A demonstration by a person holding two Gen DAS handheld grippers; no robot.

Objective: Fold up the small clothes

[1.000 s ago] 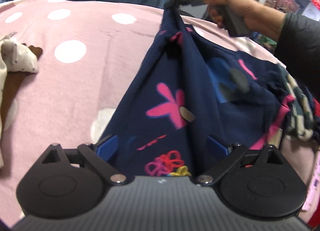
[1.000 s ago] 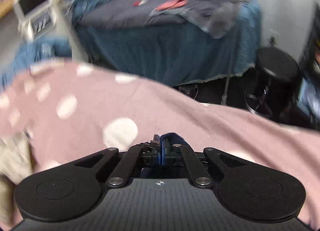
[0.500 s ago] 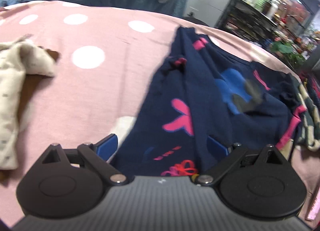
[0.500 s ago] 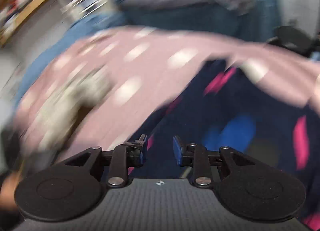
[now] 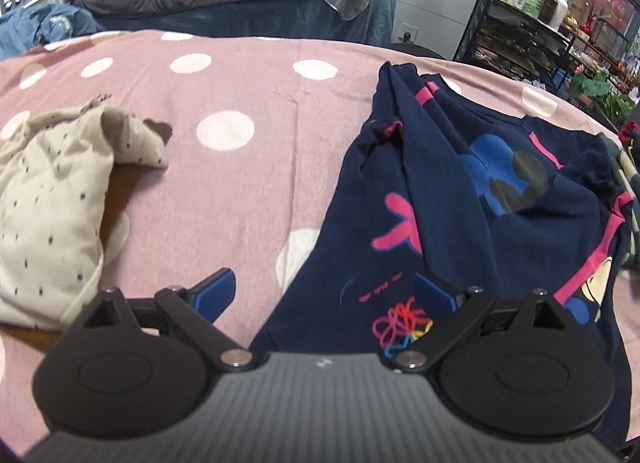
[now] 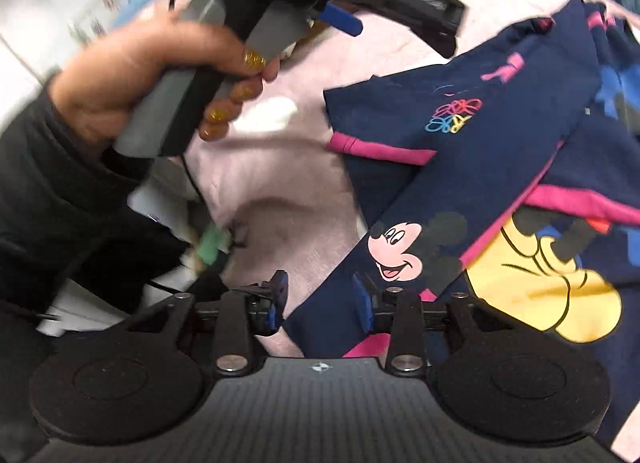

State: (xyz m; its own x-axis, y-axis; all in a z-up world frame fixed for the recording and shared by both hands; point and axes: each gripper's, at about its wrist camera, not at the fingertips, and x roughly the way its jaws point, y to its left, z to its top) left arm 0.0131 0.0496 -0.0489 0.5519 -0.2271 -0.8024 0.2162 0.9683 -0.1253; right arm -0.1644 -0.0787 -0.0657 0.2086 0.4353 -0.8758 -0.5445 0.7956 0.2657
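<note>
Two grippers were in my hands, and both had their jaws apart. My left gripper (image 5: 324,295) hung wide open over the near edge of the dark blue top (image 5: 460,199). Its right blue pad was over the cloth and its left pad was over the pink spotted cover (image 5: 248,191). The pads were not pressing on anything. My right gripper (image 6: 320,297) had just been opening its jaws. A corner of the blue top (image 6: 472,167) lay under the gap between them, but the pads did not squeeze it.

The blue top lay loose and rumpled on the pink cover (image 6: 296,199), toward the right side of the bed. It had pink trim, a cartoon mouse face (image 6: 394,249), a big yellow shape, and little loops of many colours. One part was folded over another.

From my right gripper's camera I saw my left hand (image 6: 160,75) wrapped around the grey handle of the left gripper, up above the cover. My sleeve (image 6: 48,191) was black.

A cream top with small dots (image 5: 52,199) lay bunched up on the left side of the cover, well apart from the blue one.
</note>
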